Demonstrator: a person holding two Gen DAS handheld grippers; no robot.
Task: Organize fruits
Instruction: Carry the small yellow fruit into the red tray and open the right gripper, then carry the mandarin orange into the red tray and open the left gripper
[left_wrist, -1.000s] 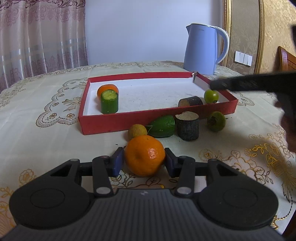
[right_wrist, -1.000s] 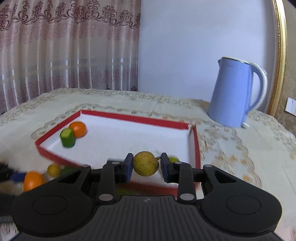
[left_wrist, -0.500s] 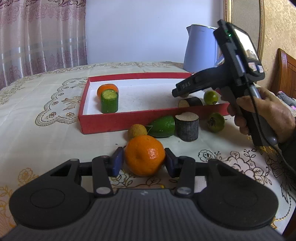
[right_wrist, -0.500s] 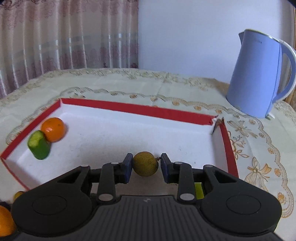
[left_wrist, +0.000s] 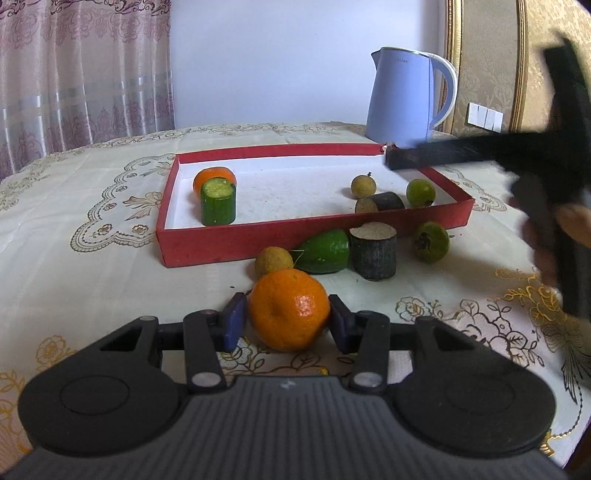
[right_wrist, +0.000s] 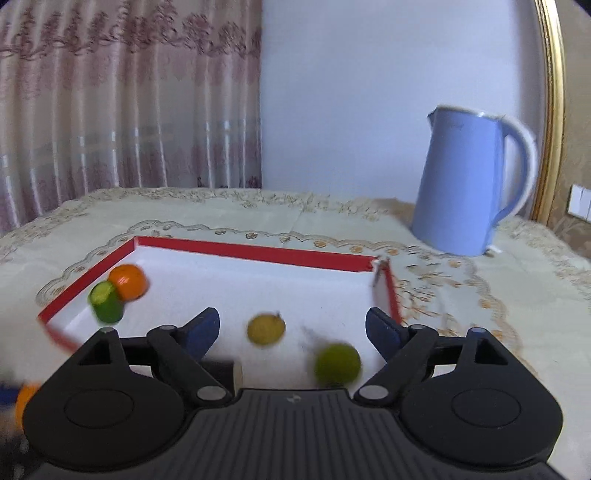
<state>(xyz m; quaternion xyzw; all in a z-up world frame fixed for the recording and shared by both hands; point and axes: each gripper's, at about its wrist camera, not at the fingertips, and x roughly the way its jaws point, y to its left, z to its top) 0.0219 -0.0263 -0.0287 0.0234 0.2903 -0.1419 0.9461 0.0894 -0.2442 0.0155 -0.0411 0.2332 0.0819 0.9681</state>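
My left gripper (left_wrist: 288, 319) is shut on an orange (left_wrist: 289, 308) just above the tablecloth, in front of the red tray (left_wrist: 229, 242). My right gripper (right_wrist: 293, 330) is open and empty above the tray (right_wrist: 258, 252); it also shows blurred in the left wrist view (left_wrist: 443, 155). A small yellow-brown fruit (right_wrist: 266, 329) lies in the tray below it, also in the left wrist view (left_wrist: 363, 185). The tray also holds an orange (left_wrist: 215, 175), a cucumber piece (left_wrist: 218, 201), a dark log piece (left_wrist: 380, 202) and a green fruit (left_wrist: 420, 192).
On the cloth in front of the tray lie a yellow-brown fruit (left_wrist: 274, 260), a green avocado-like fruit (left_wrist: 323, 251), a dark log piece (left_wrist: 373, 251) and a green fruit (left_wrist: 430, 241). A blue kettle (left_wrist: 406, 99) stands behind the tray's right corner.
My right gripper has opened and let the small yellow-brown fruit go into the tray, then drawn back and up. My left gripper still holds the orange in place.
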